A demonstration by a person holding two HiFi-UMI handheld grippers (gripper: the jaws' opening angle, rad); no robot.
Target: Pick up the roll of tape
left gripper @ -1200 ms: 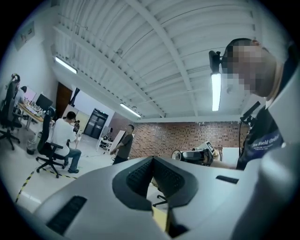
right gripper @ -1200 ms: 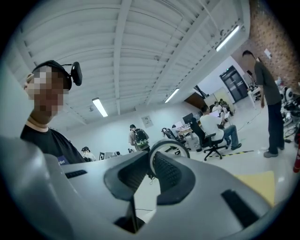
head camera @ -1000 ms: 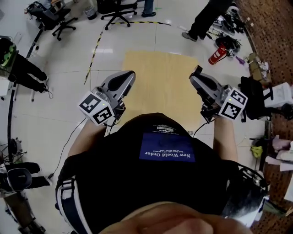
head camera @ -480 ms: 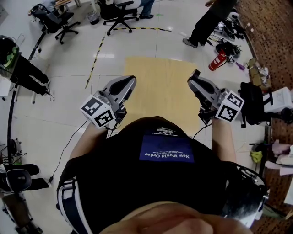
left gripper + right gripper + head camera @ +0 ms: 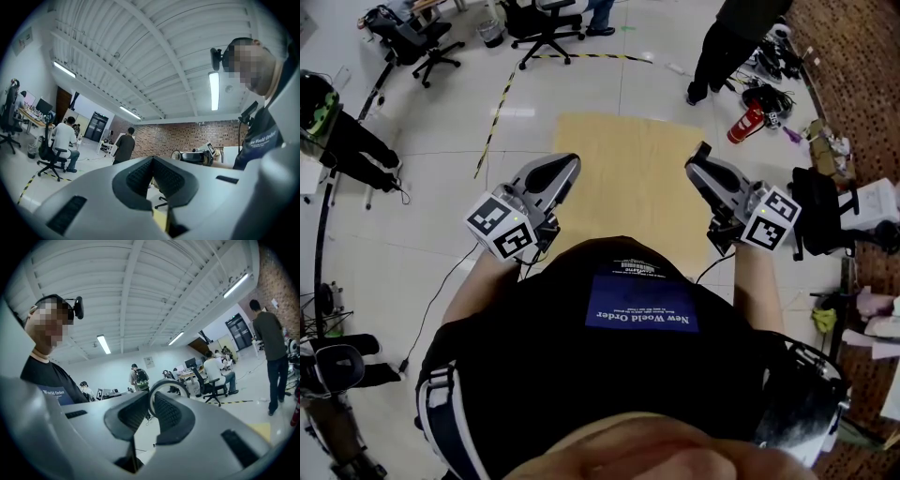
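Nearest the head camera is the person's black shirt [image 5: 619, 375], with both forearms held out in front of the chest. The left hand-held gripper [image 5: 570, 161] points forward, and its jaws are pressed together with nothing between the pads. The right hand-held gripper [image 5: 151, 404] is held about level and pinches the roll of tape [image 5: 166, 380]. One side of the thin ring is caught between its pads, and the rest of the ring arcs up over the right jaw. The roll is therefore up in the air, clear of the table [image 5: 619, 159]. The table's pale wooden top lies below and beyond both grippers. Farther off on the glossy floor [image 5: 441, 216] are a striped yellow-and-black line [image 5: 492, 117], a red fire extinguisher [image 5: 742, 117], office chairs [image 5: 546, 23] and a standing person [image 5: 727, 42].
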